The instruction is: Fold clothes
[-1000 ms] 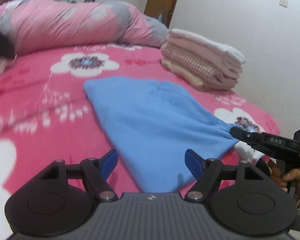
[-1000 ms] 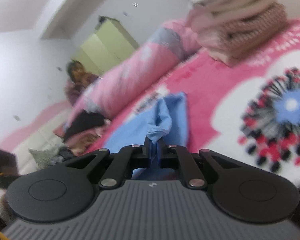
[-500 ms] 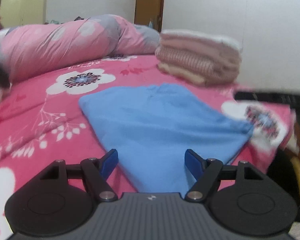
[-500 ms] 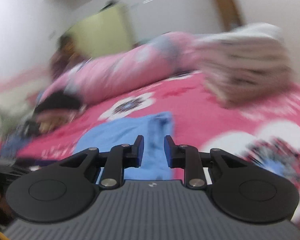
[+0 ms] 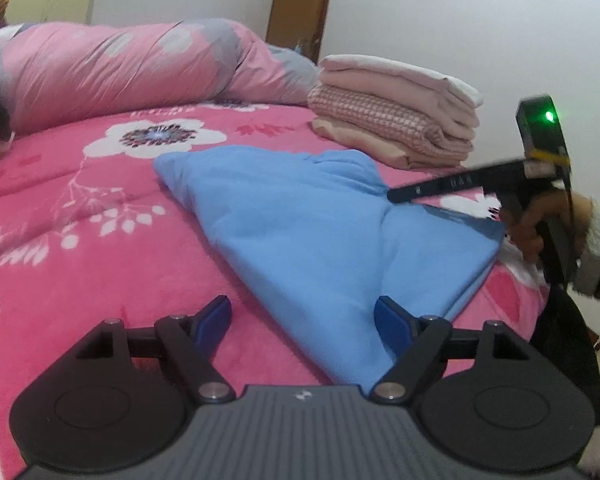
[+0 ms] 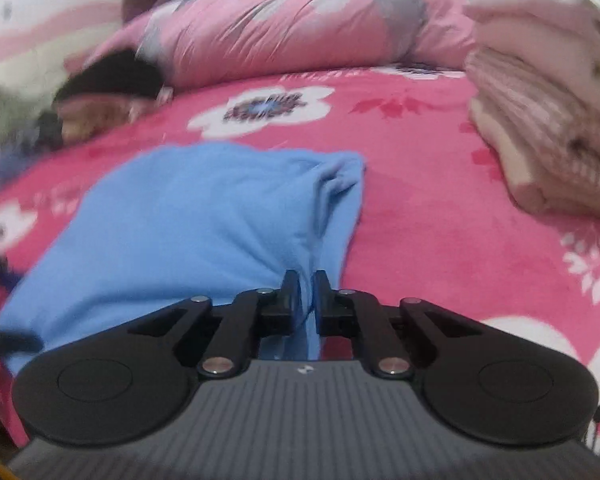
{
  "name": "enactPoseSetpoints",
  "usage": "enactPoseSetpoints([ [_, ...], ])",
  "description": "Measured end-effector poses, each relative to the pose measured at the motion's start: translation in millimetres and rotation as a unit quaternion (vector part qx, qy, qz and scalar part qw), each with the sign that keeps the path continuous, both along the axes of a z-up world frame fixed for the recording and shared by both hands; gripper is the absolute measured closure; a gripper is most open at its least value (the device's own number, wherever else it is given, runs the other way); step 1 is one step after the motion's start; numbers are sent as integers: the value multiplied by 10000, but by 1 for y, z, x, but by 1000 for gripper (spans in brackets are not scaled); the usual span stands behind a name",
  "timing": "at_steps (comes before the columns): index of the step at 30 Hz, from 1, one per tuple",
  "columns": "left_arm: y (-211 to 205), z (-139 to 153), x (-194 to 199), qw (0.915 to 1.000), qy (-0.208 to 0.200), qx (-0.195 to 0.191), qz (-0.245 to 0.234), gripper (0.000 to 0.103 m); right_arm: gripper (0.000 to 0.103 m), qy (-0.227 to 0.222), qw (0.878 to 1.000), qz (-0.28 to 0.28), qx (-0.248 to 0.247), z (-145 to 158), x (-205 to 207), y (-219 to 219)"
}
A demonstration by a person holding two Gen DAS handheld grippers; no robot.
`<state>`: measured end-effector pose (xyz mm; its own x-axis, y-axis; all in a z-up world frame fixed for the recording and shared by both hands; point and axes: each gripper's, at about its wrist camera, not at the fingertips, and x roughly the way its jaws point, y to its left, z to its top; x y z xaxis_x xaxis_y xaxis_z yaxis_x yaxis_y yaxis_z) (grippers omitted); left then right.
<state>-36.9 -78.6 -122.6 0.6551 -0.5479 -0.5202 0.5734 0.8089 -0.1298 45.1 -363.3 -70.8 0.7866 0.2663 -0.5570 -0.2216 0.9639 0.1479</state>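
Right now the blue garment (image 5: pixel 308 232) lies spread on the pink flowered bedspread (image 5: pixel 80 240), its near corner pointing toward the bed's edge and a loose fold bunched at its far right corner. Low over that near corner, the left gripper (image 5: pixel 302 320) has its jaws opening wide; the cloth's tip lies between and below the blue pads (image 5: pixel 216 316), which do not press on it. Over at the garment's right edge, the right gripper (image 6: pixel 307 290) has its jaws closing to a narrow slit, and a thin edge of the blue cloth shows in that slit; whether the pads actually pinch it cannot be told. From the left wrist view, that tool appears as a black bar reaching over the cloth, held by a hand (image 5: pixel 540 220) in a pale cuff. A stack of folded pink clothes (image 5: pixel 396 120) sits on the bed beyond the garment, apart from it, and a long pink quilt roll (image 5: pixel 132 68) lies along the far side.
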Motion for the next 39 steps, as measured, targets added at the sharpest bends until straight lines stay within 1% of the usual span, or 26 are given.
enactPoseSetpoints([
  [2, 1, -2, -2, 10000, -76, 6, -63, 23, 94, -182, 9998, -116, -42, 8, -2, -3],
  [5, 3, -3, -2, 9999, -115, -29, -123, 23, 93, -451, 9980, -328, -284, 26, -1, -6],
  [6, 3, -4, -2, 9998, -128, -40, -138, 23, 93, -525, 9976, -303, -331, 31, 0, -4],
  [9, 4, -5, -3, 9997, -152, -88, -151, 23, 93, -629, 9972, 193, -366, 39, 14, 10],
  [13, 7, -7, -3, 9996, -164, -143, -196, 23, 95, -377, 9926, 810, -828, 18, 46, 26],
  [14, 8, -7, -3, 9995, -165, -166, -205, 23, 95, -287, 9923, 741, -953, 13, 55, 23],
  [16, 10, -8, -3, 9994, -174, -204, -241, 23, 95, -62, 9935, -33, -1140, 5, 75, -2],
  [17, 10, -9, -2, 9992, -182, -223, -265, 23, 95, -61, 9948, -318, -968, 9, 78, -14],
  [18, 11, -9, -2, 9991, -186, -251, -281, 22, 95, -141, 9970, -402, -641, 16, 78, -23],
  [20, 12, -11, -1, 9989, -192, -308, -307, 21, 93, -290, 9993, -213, 80, 30, 76, -28],
  [23, 12, -12, 0, 9987, -201, -310, -348, 20, 91, -21, 9961, 147, 866, 35, 85, -24],
  [24, 11, -12, 0, 9987, -199, -310, -356, 20, 91, 99, 9953, 187, 941, 33, 91, -22],
  [28, 12, -12, 1, 9986, -185, -329, -370, 20, 88, 621, 9929, 317, 965, 24, 114, -15],
  [30, 12, -12, 1, 9986, -190, -333, -369, 20, 87, 737, 9923, 404, 910, 21, 119, -10],
  [31, 12, -12, 1, 9986, -194, -335, -368, 20, 89, 767, 9921, 457, 878, 21, 121, -7],
  [32, 12, -12, 1, 9986, -198, -335, -368, 20, 102, 758, 9919, 533, 871, 21, 121, -4],
  [33, 12, -12, 1, 9986, -199, -338, -368, 20, 103, 650, 9920, 629, 885, 24, 118, -1],
  [34, 12, -12, 1, 9985, -201, -340, -368, 20, 103, 406, 9934, 666, 845, 29, 113, 0],
  [36, 12, -12, 1, 9985, -202, -341, -369, 20, 103, -196, 9954, 565, 749, 40, 103, 1],
  [37, 12, -13, 2, 9985, -202, -338, -370, 20, 103, -444, 9950, 432, 781, 44, 99, -3],
  [38, 12, -13, 1, 9985, -198, -337, -373, 20, 103, -561, 9947, 297, 803, 44, 97, -7],
  [39, 12, -13, 1, 9985, -195, -336, -375, 20, 103, -545, 9952, 162, 794, 39, 99, -12],
])
